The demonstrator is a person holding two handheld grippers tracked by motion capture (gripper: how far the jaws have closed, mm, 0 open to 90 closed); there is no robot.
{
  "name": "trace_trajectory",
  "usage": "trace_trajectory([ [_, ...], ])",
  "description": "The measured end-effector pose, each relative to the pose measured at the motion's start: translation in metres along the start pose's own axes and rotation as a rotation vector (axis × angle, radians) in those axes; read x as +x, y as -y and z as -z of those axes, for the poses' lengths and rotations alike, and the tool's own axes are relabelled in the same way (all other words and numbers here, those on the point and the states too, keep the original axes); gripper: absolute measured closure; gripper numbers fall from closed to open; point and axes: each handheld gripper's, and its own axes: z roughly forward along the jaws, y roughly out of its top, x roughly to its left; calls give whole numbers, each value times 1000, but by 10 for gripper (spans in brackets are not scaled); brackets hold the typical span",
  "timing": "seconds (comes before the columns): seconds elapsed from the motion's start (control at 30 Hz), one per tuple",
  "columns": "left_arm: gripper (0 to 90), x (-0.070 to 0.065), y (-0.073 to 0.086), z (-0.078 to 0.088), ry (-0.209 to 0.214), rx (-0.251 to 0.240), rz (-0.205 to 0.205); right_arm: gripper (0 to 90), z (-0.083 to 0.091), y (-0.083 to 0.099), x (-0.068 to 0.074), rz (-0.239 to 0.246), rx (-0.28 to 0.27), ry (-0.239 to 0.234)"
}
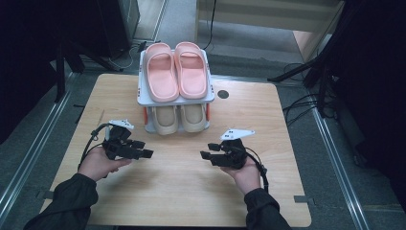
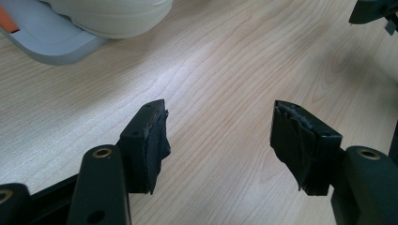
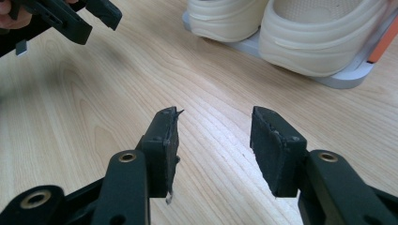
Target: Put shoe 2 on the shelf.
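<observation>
A small two-tier shoe rack [image 1: 143,99] stands at the far middle of the wooden table [image 1: 182,191]. Pink slippers [image 1: 174,71] lie on its top shelf and cream slippers [image 1: 179,117] on the lower one. My left gripper [image 1: 144,148] is held low at the left, jaws pointing right, open and empty. My right gripper [image 1: 207,151] faces it from the right, also open with nothing between its pads. In the left gripper view the pads [image 2: 152,140] hover over bare wood near the rack's base [image 2: 51,44]. The right gripper view has the cream slippers [image 3: 300,33] ahead of the pads [image 3: 272,145].
A dark round hole [image 1: 223,94] sits in the table right of the rack. Dark stands and cables crowd the floor on both sides of the table. Bare wood spreads between the two grippers and toward the near edge.
</observation>
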Motion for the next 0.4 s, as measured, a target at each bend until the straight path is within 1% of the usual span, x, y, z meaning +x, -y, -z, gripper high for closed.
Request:
trace_trajectory([
  [0.03, 362, 1, 0, 0, -3, 2, -4, 521, -1, 0, 0, -1, 1, -3],
  [0.13, 358, 2, 1, 1, -2, -7, 8, 505, -3, 1, 0, 3, 6, -6],
  [0.27, 345, 2, 2, 1, -3, -16, 7, 495, -3, 2, -1, -3, 12, -7],
  [0.33, 343, 2, 2, 0, -5, -15, -8, 485, -3, 2, -2, 0, 12, -6],
  [0.4, 342, 1, 3, 0, -22, -19, -42, 470, -1, 3, -2, 0, 10, -7],
])
